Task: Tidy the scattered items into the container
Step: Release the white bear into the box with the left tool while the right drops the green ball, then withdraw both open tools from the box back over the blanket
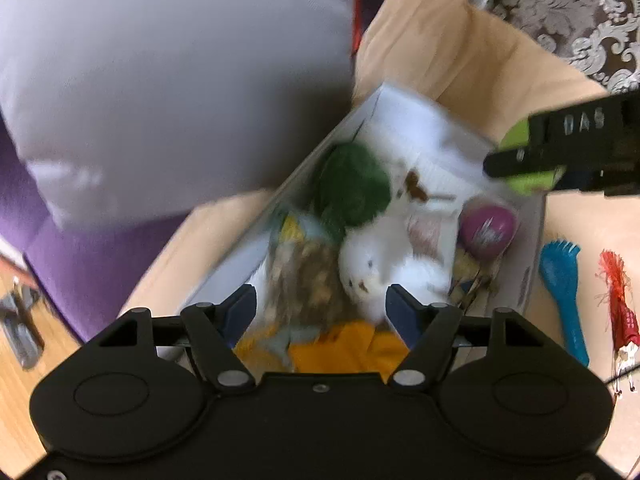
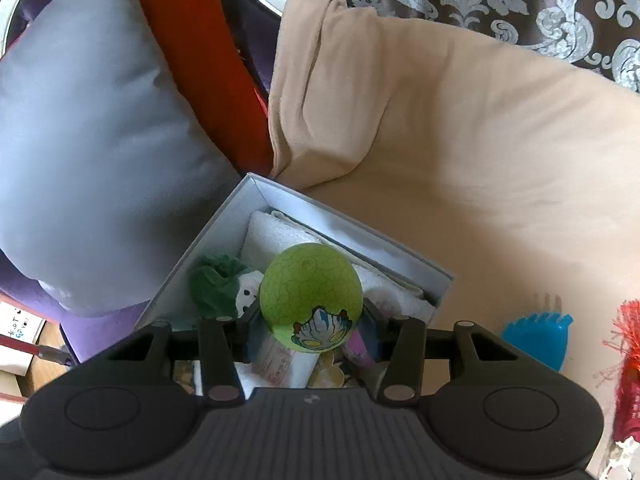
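Over the grey box [image 2: 224, 240] – right tool [image 2: 310, 338] pinches the green ball [image 2: 310, 304]; left tool [image 1: 320, 312] spread, empty. Blue comb [image 2: 538, 338] on the beige blanket [image 2: 480, 160], at 3 o'clock of the box.

Both handheld tools are showing broad matte black bodies with two round raised discs, silver pivot screws on angled black linkage arms and dark blue finger pads, the left gripper [image 1: 320, 304] looking smooth-topped and the right gripper [image 2: 310, 330] wearing fine ribbing (its side is bearing pale stencilled lettering).
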Motion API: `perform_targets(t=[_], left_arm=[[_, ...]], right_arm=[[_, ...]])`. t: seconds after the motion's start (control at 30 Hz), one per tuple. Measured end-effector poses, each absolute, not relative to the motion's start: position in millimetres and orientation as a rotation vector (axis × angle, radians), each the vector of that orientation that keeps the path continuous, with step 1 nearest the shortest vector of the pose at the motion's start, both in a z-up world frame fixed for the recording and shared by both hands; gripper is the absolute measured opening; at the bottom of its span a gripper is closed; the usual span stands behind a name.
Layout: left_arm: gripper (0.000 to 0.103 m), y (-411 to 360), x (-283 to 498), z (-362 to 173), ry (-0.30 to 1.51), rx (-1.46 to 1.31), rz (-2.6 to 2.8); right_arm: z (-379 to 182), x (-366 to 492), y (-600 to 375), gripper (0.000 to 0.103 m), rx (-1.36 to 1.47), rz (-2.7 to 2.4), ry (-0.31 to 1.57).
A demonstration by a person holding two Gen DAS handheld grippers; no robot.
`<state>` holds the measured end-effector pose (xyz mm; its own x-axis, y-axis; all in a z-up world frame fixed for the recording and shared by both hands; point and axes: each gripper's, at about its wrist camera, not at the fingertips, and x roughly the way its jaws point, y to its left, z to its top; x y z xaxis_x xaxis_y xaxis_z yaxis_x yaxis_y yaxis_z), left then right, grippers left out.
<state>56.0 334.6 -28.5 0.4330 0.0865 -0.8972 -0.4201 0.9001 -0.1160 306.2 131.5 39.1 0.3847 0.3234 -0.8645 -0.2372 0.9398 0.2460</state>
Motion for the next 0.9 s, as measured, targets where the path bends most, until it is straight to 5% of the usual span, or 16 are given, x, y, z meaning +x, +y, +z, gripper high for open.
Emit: perform_targets(t=[0.4, 0.9], left_arm=[[0.067, 312.2, 26.8, -19.8, 1.088, -0.343, 0.302], [0.069, 145.2, 15.2, 15.6, 1.049, -0.208, 0.052]], right_arm=[[74.9, 253.9, 79.0, 0.056, 0.182, 0.39, 1.018], [31.9, 58.3, -213.2, 0.063, 0.399, -0.122, 1.028]])
